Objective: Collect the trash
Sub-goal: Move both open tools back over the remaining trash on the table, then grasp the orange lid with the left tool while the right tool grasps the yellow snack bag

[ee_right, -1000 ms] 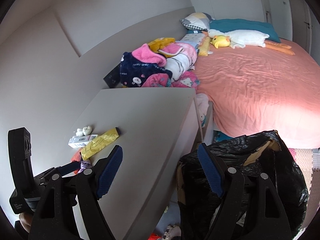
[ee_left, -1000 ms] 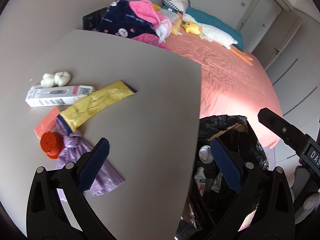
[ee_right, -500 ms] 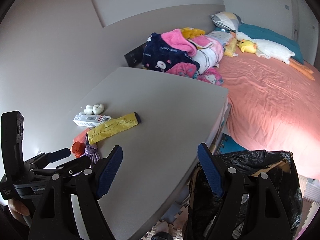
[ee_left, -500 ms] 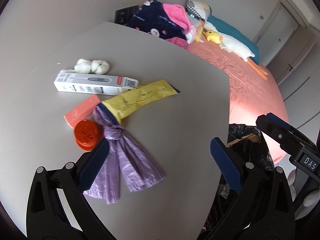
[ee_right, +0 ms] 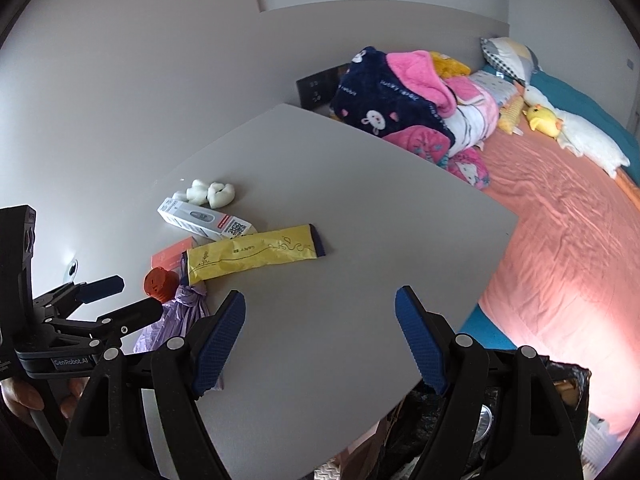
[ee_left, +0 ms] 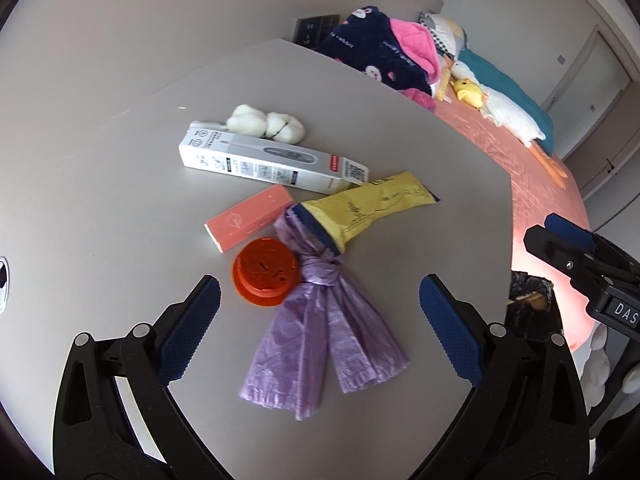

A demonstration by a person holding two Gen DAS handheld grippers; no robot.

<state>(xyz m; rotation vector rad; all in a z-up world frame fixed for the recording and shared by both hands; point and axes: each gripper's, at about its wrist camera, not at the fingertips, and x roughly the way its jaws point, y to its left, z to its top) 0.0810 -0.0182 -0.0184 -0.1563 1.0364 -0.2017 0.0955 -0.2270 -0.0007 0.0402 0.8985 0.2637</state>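
**Both claws apart above the table, trash pile not yet gripped**

While the left claw point(ee_left: 316, 308) is held over the grey table point(ee_left: 120, 168), its blue pads are seen wide apart with nothing clamped between them. The knotted purple plastic bag point(ee_left: 324, 344) is framed between the two fingers, lying flat on the table; no contact with either pad is visible. Just beside the bag's knot an orange lid point(ee_left: 266, 271) is seen, touching the bag. A pink box point(ee_left: 250, 220) lies just behind the lid. A yellow wrapper point(ee_left: 372, 208) with dark blue ends is laid across the top of the bag, and one end overlaps it. Behind that, a long white box point(ee_left: 272, 162) is placed, and two cotton balls point(ee_left: 266, 124) are found next to its far side.

The right claw point(ee_right: 320, 336) is also held apart, with nothing between its pads; only bare table is seen between them. It is positioned to the right of the pile, nearer the table edge. In the right wrist view the left claw is seen at the lower left, over the purple bag, with a hand point(ee_right: 24, 396) partly visible under it.

Beyond the table edge, a black bin bag point(ee_left: 530, 308) is seen low down, with a bed point(ee_right: 560, 240) in pink sheets behind it. Piled blankets point(ee_right: 400, 96) and a yellow plush toy point(ee_right: 544, 120) are seen on the bed.
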